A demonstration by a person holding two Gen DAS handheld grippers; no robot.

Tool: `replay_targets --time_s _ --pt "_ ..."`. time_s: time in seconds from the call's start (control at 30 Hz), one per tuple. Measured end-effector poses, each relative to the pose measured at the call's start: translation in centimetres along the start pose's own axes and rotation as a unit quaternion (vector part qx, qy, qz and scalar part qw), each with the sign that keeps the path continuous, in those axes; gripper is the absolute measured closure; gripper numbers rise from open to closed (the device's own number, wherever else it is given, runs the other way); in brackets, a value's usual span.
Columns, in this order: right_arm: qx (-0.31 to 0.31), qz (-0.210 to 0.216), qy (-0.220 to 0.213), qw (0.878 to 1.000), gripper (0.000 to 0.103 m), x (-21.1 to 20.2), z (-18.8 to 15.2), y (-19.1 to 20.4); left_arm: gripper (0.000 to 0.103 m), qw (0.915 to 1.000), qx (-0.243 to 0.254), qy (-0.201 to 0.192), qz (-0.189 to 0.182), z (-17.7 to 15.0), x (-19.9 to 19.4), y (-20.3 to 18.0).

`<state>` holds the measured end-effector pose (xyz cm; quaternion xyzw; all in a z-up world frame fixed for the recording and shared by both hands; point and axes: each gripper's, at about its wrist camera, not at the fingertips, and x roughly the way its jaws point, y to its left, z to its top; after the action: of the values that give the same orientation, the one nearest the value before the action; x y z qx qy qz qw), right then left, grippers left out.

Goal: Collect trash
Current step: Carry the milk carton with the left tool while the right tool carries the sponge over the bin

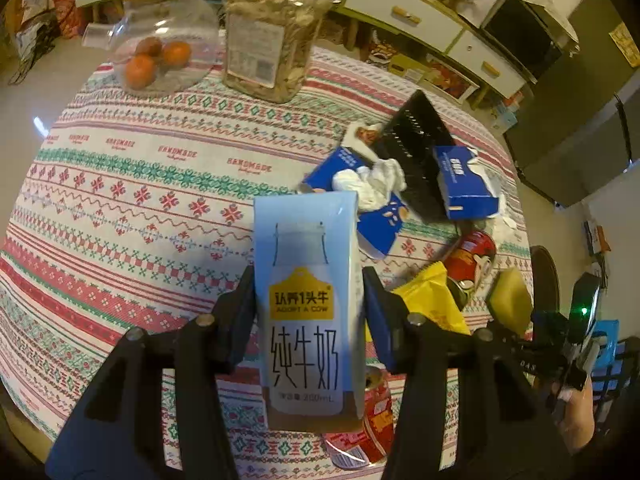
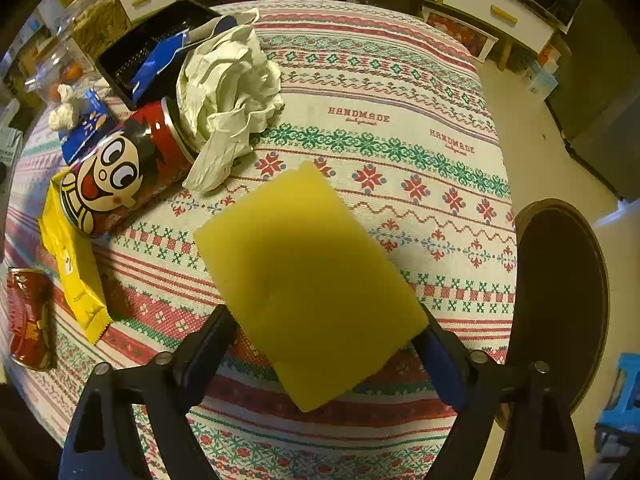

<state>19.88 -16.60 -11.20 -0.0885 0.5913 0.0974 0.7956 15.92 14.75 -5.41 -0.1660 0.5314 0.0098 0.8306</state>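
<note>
My left gripper (image 1: 308, 300) is shut on a pale blue milk carton (image 1: 308, 308), held upright above the patterned tablecloth (image 1: 120, 200). My right gripper (image 2: 324, 328) is shut on a yellow sponge (image 2: 308, 280), held flat above the cloth; the sponge also shows in the left wrist view (image 1: 512, 300). Trash lies in a heap: a red cartoon can (image 2: 120, 176), a yellow wrapper (image 2: 76, 268), a crumpled white paper (image 2: 228, 92), another red can (image 2: 28, 316), blue cartons (image 1: 464, 180) and a black tray (image 1: 416, 152).
A glass jar of snacks (image 1: 272, 28) and a lidded glass jar with oranges (image 1: 160, 48) stand at the far side of the table. A dark round chair seat (image 2: 560, 300) is beside the table's right edge. White drawers (image 2: 496, 4) line the wall.
</note>
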Motion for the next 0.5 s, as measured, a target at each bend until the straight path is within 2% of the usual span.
replay_targets --time_s 0.03,0.13,0.27,0.5 --pt "0.003 0.002 -0.003 1.000 0.027 -0.1 -0.1 -0.2 0.051 1.0000 0.004 -0.002 -0.002 -0.1 -0.2 -0.3" --pt "0.007 0.004 -0.002 1.000 0.030 -0.6 0.0 -0.5 0.051 0.9998 0.018 -0.008 -0.005 -0.3 -0.7 -1.2" --pt "0.004 0.000 -0.006 1.000 0.033 -1.3 -0.3 -0.7 0.051 0.9994 0.029 -0.018 -0.008 -0.5 -1.4 -2.2" --pt "0.023 0.008 -0.040 0.999 0.033 -5.2 -1.1 -1.2 0.051 0.9981 0.048 -0.029 -0.024 -0.6 -2.1 -4.3"
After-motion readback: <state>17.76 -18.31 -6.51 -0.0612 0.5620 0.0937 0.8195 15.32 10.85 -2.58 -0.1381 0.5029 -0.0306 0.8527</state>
